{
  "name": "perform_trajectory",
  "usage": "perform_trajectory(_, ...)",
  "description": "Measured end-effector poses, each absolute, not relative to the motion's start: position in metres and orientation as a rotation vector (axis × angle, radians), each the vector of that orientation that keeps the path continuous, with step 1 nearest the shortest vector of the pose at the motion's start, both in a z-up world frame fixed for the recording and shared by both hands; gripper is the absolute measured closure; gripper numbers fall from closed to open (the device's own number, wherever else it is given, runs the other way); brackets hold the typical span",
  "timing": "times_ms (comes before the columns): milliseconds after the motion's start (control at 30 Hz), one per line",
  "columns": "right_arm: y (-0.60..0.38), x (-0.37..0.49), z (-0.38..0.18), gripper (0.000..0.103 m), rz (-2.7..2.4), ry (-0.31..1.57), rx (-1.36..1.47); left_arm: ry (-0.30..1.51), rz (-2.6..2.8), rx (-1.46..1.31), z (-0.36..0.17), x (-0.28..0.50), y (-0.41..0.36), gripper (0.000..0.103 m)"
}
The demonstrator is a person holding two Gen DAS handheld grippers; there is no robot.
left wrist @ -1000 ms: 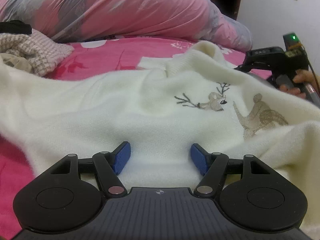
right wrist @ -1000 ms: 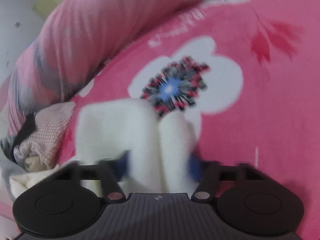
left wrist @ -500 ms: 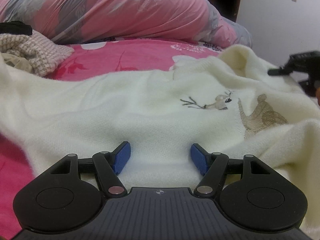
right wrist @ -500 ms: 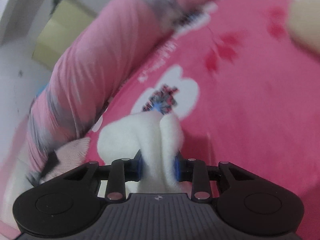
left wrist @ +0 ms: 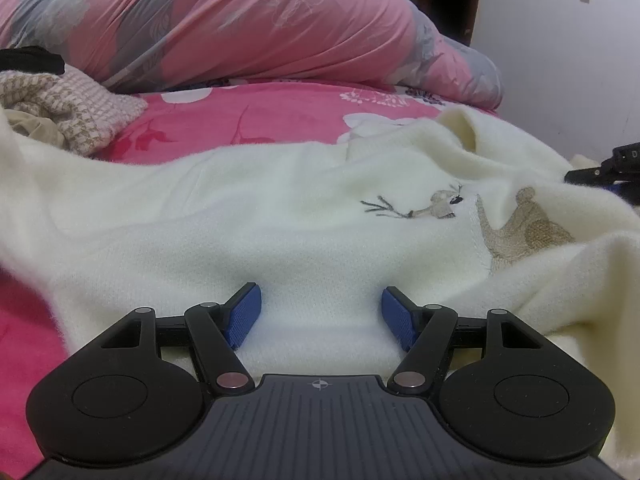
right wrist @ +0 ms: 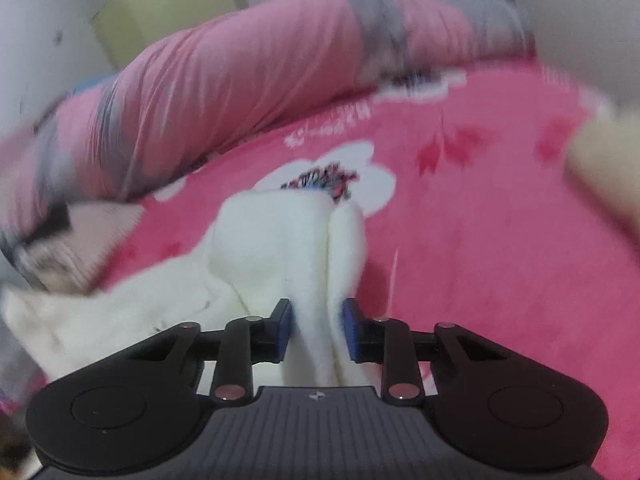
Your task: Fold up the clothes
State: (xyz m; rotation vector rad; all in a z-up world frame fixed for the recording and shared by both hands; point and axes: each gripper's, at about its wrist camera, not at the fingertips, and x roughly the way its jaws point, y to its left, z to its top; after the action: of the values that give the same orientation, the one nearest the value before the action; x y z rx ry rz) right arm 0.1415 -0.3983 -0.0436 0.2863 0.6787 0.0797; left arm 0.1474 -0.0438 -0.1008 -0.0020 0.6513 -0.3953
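1. Pink flowered bedding covers the bed [left wrist: 280, 120] that I am working over, with a rolled pink-and-grey duvet [left wrist: 240, 20] along its far edge at 12 o'clock.
2. My task piece, a cream sweater [left wrist: 240, 208] with stitched deer, lies spread across the bed in the left wrist view, filling the middle from 9 to 3 o'clock.
3. My left gripper [left wrist: 321, 312] rests on the sweater's near part, its blue pads standing wide apart with knit lying flat between them, not pinched.
4. At 10 o'clock a pink houndstooth knit garment [left wrist: 76, 112] sits in a heap beside the sweater.
5. My right gripper [right wrist: 318, 330] is closing its jaws on a bunched fold of the cream sweater [right wrist: 280, 248]; the pads press the fabric from both sides and the fold stands up ahead of them.
6. In the left view I see the right gripper's black body at 3 o'clock, by the sweater's raised edge.
7. The right view is motion-blurred.
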Motion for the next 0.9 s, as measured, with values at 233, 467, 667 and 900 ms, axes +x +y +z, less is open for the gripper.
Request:
perform_trajectory(233,-0.381,0.134,-0.028,0.036,0.076,0.549,0.165,0.65,-0.393,0.003,-0.101,0.147,-0.044,0.035)
perform_trajectory(467,-0.348,0.175,-0.063,0.068,0.086,0.671,-0.027,0.647,-0.39,0.007,-0.101,0.147,-0.045,0.035)
perform_trajectory(667,-0.386,0.157,-0.028,0.091,-0.057,0.448,0.118,0.647,-0.394,0.002,-0.101,0.147,-0.043,0.035)
perform_trajectory(900,-0.455,0.179,0.012,0.092,-0.122,0.338,0.347,0.643,-0.405,-0.022,-0.101,0.148,-0.039,0.035)
